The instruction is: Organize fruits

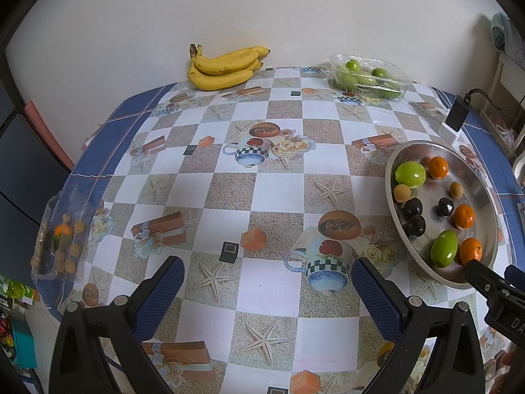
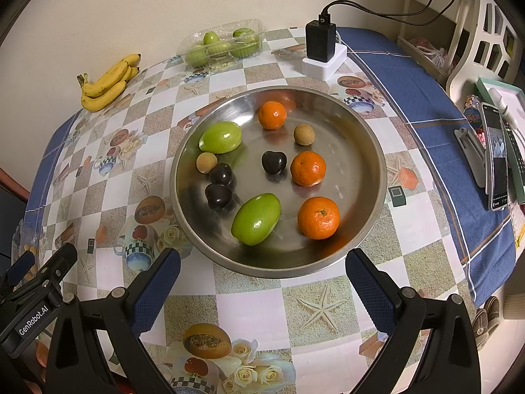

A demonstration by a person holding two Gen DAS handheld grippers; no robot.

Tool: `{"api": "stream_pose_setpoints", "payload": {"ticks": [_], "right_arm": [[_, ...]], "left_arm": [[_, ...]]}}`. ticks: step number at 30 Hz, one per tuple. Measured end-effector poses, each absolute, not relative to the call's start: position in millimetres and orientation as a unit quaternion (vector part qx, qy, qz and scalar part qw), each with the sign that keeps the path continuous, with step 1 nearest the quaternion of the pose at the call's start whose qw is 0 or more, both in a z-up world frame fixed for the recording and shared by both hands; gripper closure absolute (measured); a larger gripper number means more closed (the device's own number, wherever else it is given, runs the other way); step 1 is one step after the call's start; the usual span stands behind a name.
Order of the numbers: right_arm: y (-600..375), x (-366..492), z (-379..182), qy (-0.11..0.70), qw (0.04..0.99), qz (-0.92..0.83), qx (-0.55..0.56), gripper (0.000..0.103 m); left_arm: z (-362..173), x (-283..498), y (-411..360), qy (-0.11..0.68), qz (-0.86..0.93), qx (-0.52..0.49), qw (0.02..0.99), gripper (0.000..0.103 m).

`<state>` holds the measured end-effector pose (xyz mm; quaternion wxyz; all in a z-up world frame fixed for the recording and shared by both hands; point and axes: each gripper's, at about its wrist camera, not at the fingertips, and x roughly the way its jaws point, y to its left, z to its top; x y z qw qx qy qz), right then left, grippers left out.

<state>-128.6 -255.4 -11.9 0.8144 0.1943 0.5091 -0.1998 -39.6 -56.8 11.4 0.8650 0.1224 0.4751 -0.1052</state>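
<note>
A steel bowl [image 2: 361, 151] [image 1: 485, 193] holds loose fruit: three tangerines [image 2: 318, 218], two green fruits [image 2: 256, 220], three dark plums [image 2: 274, 161] and two small brown longans [image 2: 304, 134]. My right gripper [image 2: 262, 269] is open and empty, just in front of the bowl's near rim. My left gripper [image 1: 267, 279] is open and empty over the table's middle, left of the bowl. A banana bunch [image 1: 223, 65] lies at the back by the wall. A clear box of green fruits [image 1: 369, 77] stands at the back. A clear box with longans and a tangerine [image 1: 62, 239] sits at the left edge.
A round table with a checked, printed cloth [image 1: 229, 190] carries everything. A black charger on a white block [image 2: 321, 49] stands behind the bowl. A phone on a stand [image 2: 495, 157] and a white chair [image 2: 485, 39] are at the right.
</note>
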Motion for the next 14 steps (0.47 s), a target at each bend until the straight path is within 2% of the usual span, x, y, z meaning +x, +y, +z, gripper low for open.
{"api": "stream_pose_setpoints", "payload": {"ticks": [14], "right_arm": [[-255.7, -128.4, -12.2, 0.509, 0.814, -0.2, 0.194, 0.002]], "left_arm": [[13.6, -41.5, -55.9, 0.467, -0.111, 0.122, 0.869, 0.0]]}}
